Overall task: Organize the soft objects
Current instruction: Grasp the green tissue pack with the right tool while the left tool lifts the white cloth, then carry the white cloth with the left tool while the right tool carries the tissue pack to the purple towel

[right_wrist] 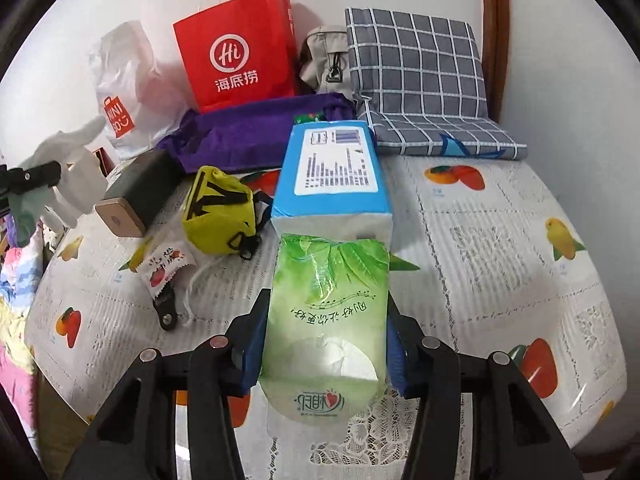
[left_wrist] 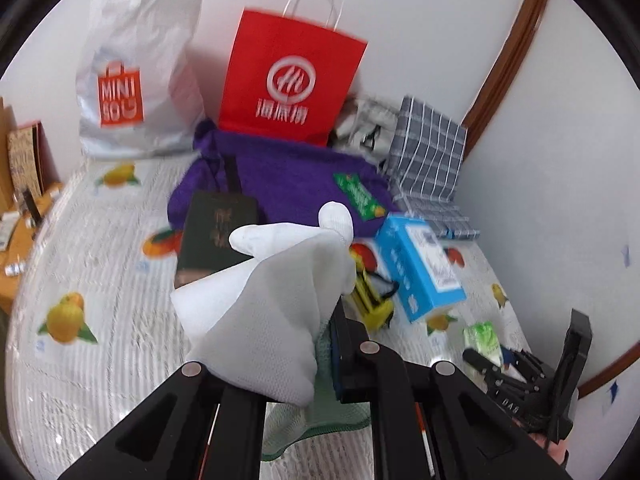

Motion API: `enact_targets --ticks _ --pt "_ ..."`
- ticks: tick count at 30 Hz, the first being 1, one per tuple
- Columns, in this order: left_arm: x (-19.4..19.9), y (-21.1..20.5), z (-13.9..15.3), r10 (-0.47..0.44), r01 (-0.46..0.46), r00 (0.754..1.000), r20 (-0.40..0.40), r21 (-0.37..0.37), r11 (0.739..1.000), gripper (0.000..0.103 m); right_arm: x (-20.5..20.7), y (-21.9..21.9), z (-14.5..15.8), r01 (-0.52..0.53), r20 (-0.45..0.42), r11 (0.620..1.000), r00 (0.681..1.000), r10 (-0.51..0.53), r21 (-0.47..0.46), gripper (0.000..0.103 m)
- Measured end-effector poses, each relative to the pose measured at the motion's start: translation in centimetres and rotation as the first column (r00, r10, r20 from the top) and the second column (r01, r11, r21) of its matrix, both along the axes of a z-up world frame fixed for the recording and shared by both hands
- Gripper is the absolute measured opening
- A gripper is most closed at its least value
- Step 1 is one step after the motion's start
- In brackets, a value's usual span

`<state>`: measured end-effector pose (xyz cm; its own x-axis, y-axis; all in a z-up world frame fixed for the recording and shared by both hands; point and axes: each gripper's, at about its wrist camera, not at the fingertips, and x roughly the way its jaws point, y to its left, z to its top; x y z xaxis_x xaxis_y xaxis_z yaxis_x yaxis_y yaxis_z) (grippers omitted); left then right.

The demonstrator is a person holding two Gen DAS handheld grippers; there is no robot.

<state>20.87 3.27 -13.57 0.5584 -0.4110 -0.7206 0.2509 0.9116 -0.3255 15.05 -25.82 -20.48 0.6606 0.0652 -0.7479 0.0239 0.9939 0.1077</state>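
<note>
Holding soft things in both hands, we work over a bed [right_wrist: 500, 240] covered in a fruit-print sheet. Beyond the jaws, farthest off, stand a red paper bag [right_wrist: 240, 48] printed "海底捞" and a white plastic bag [left_wrist: 136, 80] reading "MINISO". Nearer lies a blue tissue box [right_wrist: 332, 172], just past the right jaws' tips.

Our right gripper [right_wrist: 326, 320] has its jaws clamped on a green tissue pack [right_wrist: 328, 312]; its upside-down Chinese slogan is too small to read surely. We judge it light, squashy and slick, best squeezed across its middle.

Our left gripper [left_wrist: 324, 344] is clenched on a white cloth glove [left_wrist: 280, 300] and green mesh fabric [left_wrist: 320, 412]. Both look limp and will droop.
</note>
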Motion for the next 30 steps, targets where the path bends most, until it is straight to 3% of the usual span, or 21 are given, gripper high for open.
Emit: enact_targets --ticks 7,9,13,16,17,18,23,30 --pt "-0.6 0.0 -6.8 -0.019 0.029 0.983 -0.183 0.052 0.998 0.014 -0.3 0.6 -1.3 -0.012 -0.034 1.000 0.999 0.012 -0.008 0.050" --pt "-1.1 0.1 -8.6 -0.003 0.028 0.974 -0.228 0.108 0.994 0.028 -0.4 0.8 -1.6 -0.018 -0.045 1.000 0.999 0.018 -0.004 0.050" --pt "-2.1 1.1 -9.9 0.029 0.008 0.970 -0.243 0.149 0.989 0.030 -0.7 0.9 -2.0 -0.022 -0.051 1.000 0.998 0.021 -0.007 0.050" --pt "-2.8 2.1 -9.9 0.049 -0.015 0.971 -0.236 0.144 0.989 0.030 -1.0 0.9 -2.3 -0.017 -0.060 1.000 0.998 0.017 -0.007 0.050" --pt "-3.0 2.3 -9.9 0.053 -0.020 0.973 -0.225 0.147 0.989 0.025 -1.0 0.9 -2.4 -0.017 -0.062 1.000 0.998 0.016 -0.007 0.050" --pt "-3.2 2.7 -9.7 0.064 -0.033 0.976 -0.206 0.147 0.989 0.008 -1.1 0.9 -2.4 -0.015 -0.063 1.000 0.998 0.014 -0.007 0.050" --pt "-3.6 3.5 -7.4 0.061 -0.042 0.989 -0.137 0.138 0.990 0.008 -1.3 1.1 -2.3 -0.015 -0.065 1.000 0.998 0.015 -0.011 0.050" --pt "-3.2 3.3 -1.2 0.035 -0.034 0.999 -0.003 0.074 0.997 0.008 -0.8 1.3 -0.3 -0.030 -0.029 0.999 0.999 0.029 -0.015 0.050"
